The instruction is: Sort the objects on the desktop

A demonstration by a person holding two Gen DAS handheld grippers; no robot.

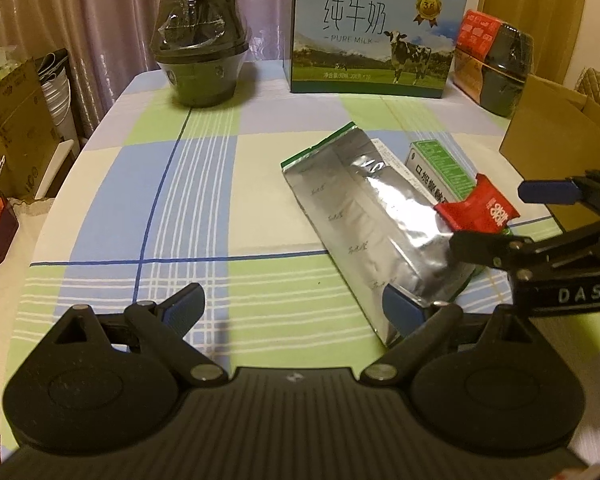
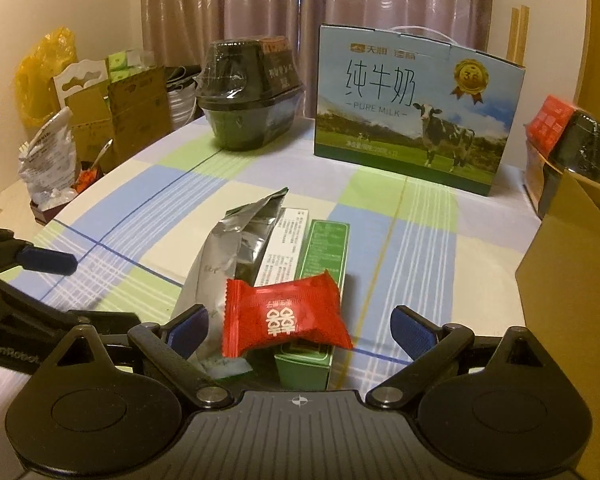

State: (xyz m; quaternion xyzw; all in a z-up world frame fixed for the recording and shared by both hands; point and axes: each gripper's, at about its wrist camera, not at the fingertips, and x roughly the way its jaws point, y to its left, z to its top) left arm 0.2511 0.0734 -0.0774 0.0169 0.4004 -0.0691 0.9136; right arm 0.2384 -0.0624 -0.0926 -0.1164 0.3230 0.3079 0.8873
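Nothing looks sorted yet: my right gripper (image 2: 296, 330), jaws spread, straddles the red packet (image 2: 284, 316) lying on the green box (image 2: 320, 280) beside the foil pouch (image 2: 228, 256), while my left gripper (image 1: 294, 312) gapes empty, the pouch at its one o'clock.

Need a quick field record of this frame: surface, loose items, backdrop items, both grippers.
surface: checked tablecloth
loose items: silver foil pouch, green box, red candy packet lying on top of both
backdrop: milk carton, wrapped black bowls
side: cardboard box
left gripper: open, empty
right gripper: open, straddling the candy packet, not gripping
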